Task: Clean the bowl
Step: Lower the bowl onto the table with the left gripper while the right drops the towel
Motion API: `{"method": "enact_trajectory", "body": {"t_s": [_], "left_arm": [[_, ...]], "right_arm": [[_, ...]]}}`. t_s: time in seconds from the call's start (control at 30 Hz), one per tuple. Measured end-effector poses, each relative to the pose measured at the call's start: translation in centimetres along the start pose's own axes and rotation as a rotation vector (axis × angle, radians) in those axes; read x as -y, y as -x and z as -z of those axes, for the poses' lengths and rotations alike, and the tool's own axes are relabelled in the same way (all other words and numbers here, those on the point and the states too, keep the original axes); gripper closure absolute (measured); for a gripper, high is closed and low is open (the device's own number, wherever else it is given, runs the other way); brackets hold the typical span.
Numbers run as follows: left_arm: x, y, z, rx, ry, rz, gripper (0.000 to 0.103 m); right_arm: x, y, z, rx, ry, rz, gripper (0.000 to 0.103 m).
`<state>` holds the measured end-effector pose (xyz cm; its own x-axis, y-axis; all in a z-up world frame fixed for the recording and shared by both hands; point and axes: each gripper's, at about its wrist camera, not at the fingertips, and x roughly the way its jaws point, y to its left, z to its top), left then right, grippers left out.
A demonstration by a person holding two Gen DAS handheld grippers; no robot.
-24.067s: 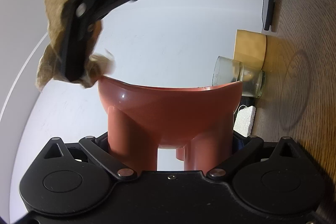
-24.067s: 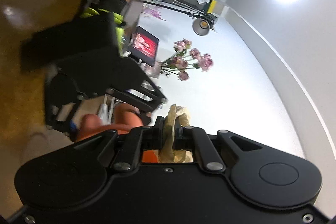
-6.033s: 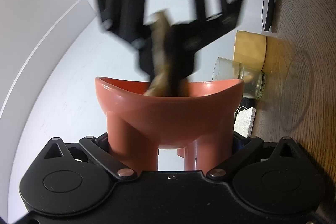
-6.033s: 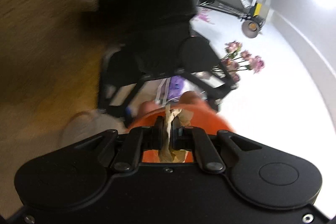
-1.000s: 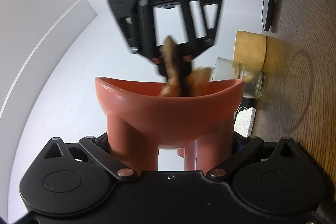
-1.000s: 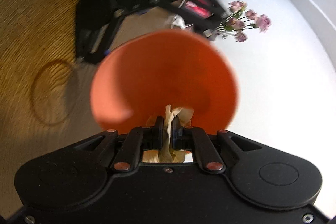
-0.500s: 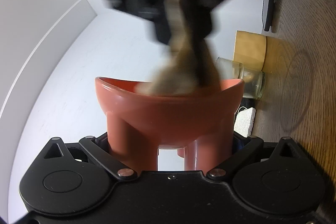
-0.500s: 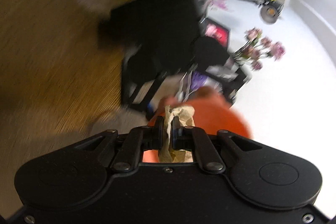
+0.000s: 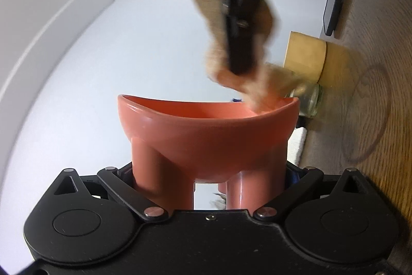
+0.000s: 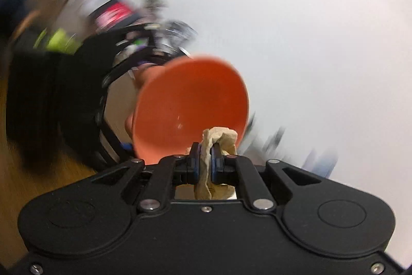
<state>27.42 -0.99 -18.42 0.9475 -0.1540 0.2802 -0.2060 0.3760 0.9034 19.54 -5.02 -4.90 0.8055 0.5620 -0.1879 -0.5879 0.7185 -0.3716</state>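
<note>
The left gripper jaws hold the bowl by its legs, so it stays put. The right gripper jaws pinch a paper at its rim to wipe.

No readable text, labels, brand marks or nos. anywhere. The bowl is plain, no print. The glass jar just beside its rim has no legible label. Bkgd in the right wrist view is too blurred to read.
</note>
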Motion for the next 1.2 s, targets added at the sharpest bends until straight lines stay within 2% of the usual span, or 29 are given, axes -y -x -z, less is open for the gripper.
{"method": "enact_trajectory", "body": {"t_s": [0.03, 0.17, 0.23, 0.3, 0.37, 0.4, 0.47, 0.53, 0.67, 0.8, 0.97, 1.07, 1.2], "left_arm": [[-0.3, -0.2, -0.1, -0.021, 0.022, 0.021, 0.005], [-1.3, -0.7, -0.3, -0.082, 0.087, 0.084, 0.005], [-1.7, -0.7, -0.4, -0.104, 0.116, 0.111, 0.005], [-2.0, -0.8, -0.5, -0.129, 0.142, 0.135, 0.005], [-2.4, -1.0, -0.6, -0.157, 0.172, 0.162, 0.005], [-2.6, -1.3, -0.5, -0.176, 0.191, 0.179, 0.005], [-2.9, -1.8, -0.5, -0.218, 0.227, 0.210, 0.005], [-3.2, -2.4, -0.5, -0.269, 0.257, 0.232, 0.005], [-3.7, -3.6, -0.5, -0.372, 0.318, 0.274, 0.005], [-4.0, -4.6, -0.3, -0.459, 0.383, 0.308, 0.005], [-5.6, -5.7, 1.2, -0.621, 0.585, 0.387, 0.005], [-7.1, -6.2, 1.6, -0.719, 0.694, 0.399, 0.005], [-8.6, -6.7, 3.9, -0.799, 0.781, 0.396, 0.005]], "right_arm": [[0.7, -0.4, -0.2, -0.026, -0.146, -0.029, 0.095], [2.2, -2.9, 0.4, -0.047, -0.483, -0.104, 0.095], [2.8, -3.3, 1.2, -0.030, -0.618, -0.154, 0.095], [3.7, -3.8, 1.7, -0.009, -0.691, -0.178, 0.095], [4.2, -3.9, 3.5, 0.065, -0.781, -0.225, 0.094], [4.5, -4.2, 4.7, 0.094, -0.788, -0.222, 0.094], [4.8, -4.3, 4.5, 0.100, -0.766, -0.168, 0.094], [4.8, -4.7, 4.5, 0.048, -0.723, -0.090, 0.094], [4.8, -5.2, 4.3, -0.009, -0.687, -0.009, 0.094], [4.2, -6.0, 3.8, -0.062, -0.655, 0.009, 0.094], [4.1, -8.3, 3.2, -0.149, -0.663, 0.029, 0.094], [4.2, -10.1, 2.8, -0.195, -0.650, 0.028, 0.094], [4.9, -12.4, 2.7, -0.235, -0.645, 0.054, 0.094]]}}
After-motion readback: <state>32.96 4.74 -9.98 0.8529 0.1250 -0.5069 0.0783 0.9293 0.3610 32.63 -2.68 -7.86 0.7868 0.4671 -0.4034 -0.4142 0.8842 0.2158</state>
